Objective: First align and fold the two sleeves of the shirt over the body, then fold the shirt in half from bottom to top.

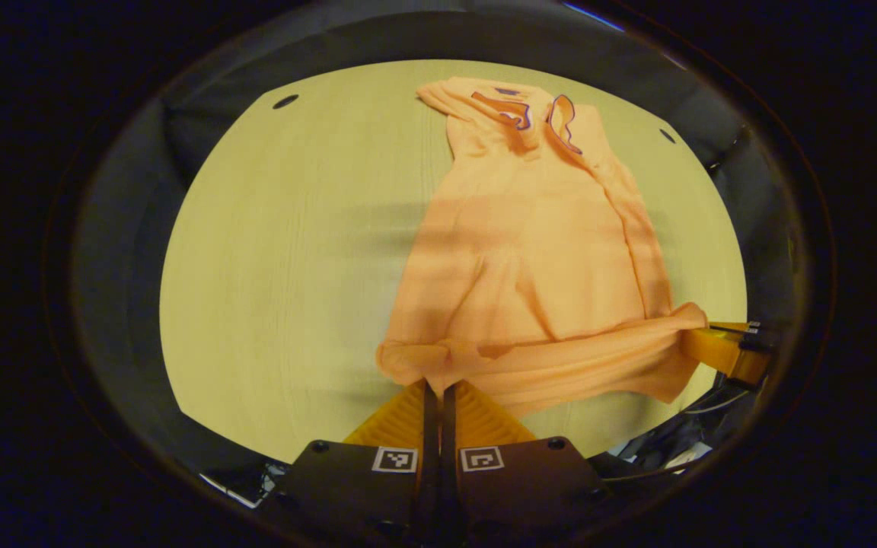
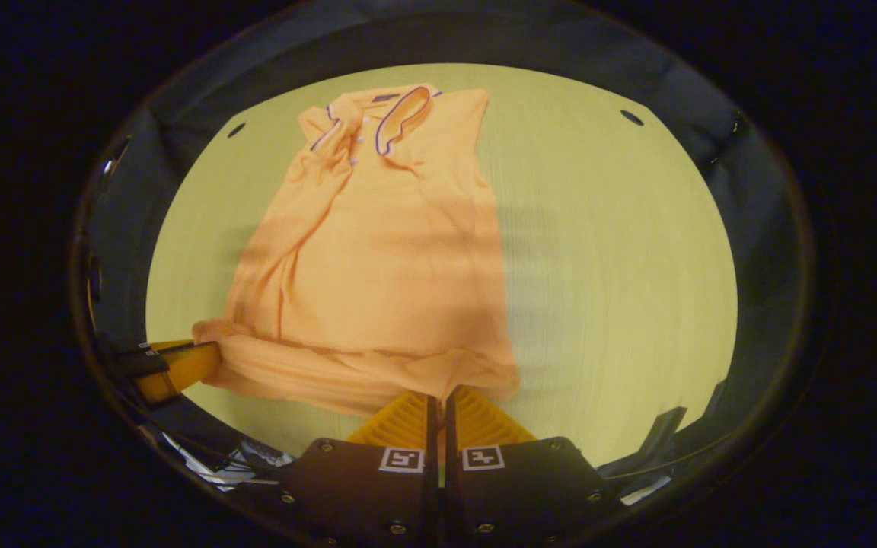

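Note:
An orange polo shirt (image 1: 530, 251) lies on the pale wooden table (image 1: 294, 251), collar at the far end, both sleeves folded over the body. Its bottom hem is lifted a little off the table. My left gripper (image 1: 436, 387) is shut on the hem's left corner. The other hem corner is held by the right gripper (image 1: 701, 333), seen at the right edge of the left gripper view. In the right gripper view the shirt (image 2: 385, 251) stretches away from my right gripper (image 2: 440, 397), which is shut on the hem's right corner; the left gripper (image 2: 206, 352) grips the far corner.
The table (image 2: 621, 251) has small dark holes near its far corners (image 1: 285, 101) (image 2: 631, 117). Dark booth walls ring the table. Cables and clutter lie below the near edge (image 2: 218, 464).

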`<state>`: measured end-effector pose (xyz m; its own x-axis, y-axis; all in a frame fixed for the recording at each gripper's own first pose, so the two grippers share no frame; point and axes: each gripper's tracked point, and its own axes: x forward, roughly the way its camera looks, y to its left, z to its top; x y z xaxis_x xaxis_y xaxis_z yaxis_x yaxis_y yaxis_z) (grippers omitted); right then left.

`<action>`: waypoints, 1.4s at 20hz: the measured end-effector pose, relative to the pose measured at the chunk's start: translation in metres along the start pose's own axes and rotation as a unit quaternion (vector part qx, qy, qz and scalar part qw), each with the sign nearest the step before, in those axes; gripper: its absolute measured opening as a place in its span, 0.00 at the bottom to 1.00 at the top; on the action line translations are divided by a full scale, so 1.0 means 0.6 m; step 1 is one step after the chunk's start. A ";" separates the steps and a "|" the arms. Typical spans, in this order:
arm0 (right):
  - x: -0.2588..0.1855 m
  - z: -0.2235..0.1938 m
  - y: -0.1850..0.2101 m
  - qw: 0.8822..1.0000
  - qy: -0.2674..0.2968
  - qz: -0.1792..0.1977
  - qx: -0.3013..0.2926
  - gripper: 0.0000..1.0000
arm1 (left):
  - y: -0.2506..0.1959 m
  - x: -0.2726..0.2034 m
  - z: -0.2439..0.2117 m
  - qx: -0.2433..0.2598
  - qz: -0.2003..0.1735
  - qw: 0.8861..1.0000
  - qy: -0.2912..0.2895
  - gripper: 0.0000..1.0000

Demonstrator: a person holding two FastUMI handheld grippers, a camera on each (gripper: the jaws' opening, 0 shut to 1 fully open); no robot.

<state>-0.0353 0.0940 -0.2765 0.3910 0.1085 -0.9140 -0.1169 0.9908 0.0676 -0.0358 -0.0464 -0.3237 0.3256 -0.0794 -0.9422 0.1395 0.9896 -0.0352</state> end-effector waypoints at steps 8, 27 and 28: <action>-0.010 0.210 -0.018 0.997 -0.077 -0.003 0.018 0.04 | -0.010 -0.050 0.253 -0.017 -0.011 0.997 -0.068 0.06; 0.116 0.637 -0.051 0.964 -0.256 -0.005 0.066 0.04 | -0.002 0.014 0.727 -0.005 0.008 0.970 -0.241 0.06; 0.133 0.640 -0.052 0.965 -0.253 -0.007 0.063 0.04 | -0.007 0.009 0.725 -0.005 0.008 0.971 -0.241 0.06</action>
<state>0.3504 0.1025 -0.1979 0.7910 0.0884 -0.6054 -0.0088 0.9911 0.1331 0.3720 -0.1032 -0.1840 0.7274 -0.1089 -0.6775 0.1224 0.9921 -0.0281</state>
